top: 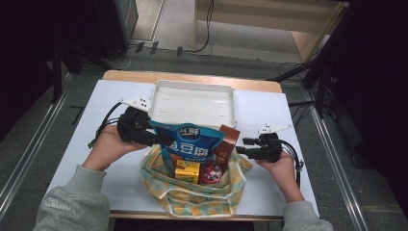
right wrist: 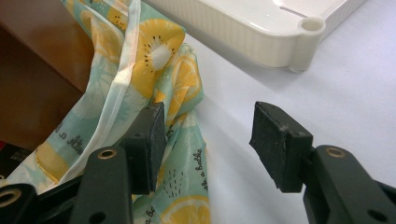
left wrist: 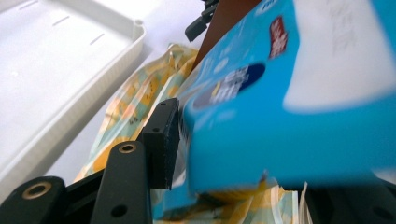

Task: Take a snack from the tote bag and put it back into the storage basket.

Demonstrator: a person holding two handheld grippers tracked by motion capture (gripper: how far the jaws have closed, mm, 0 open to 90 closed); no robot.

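Blue, glossy snack pouch stands in a fruit-printed fabric bag, gripped by the left tool. Right tool gapes open beside the bag's rim, one pad touching the fabric, holding nothing

Cloth bag: small black script, "a bottle" legible, rest cut off. Blue packet: large white Chinese chars, not legible.
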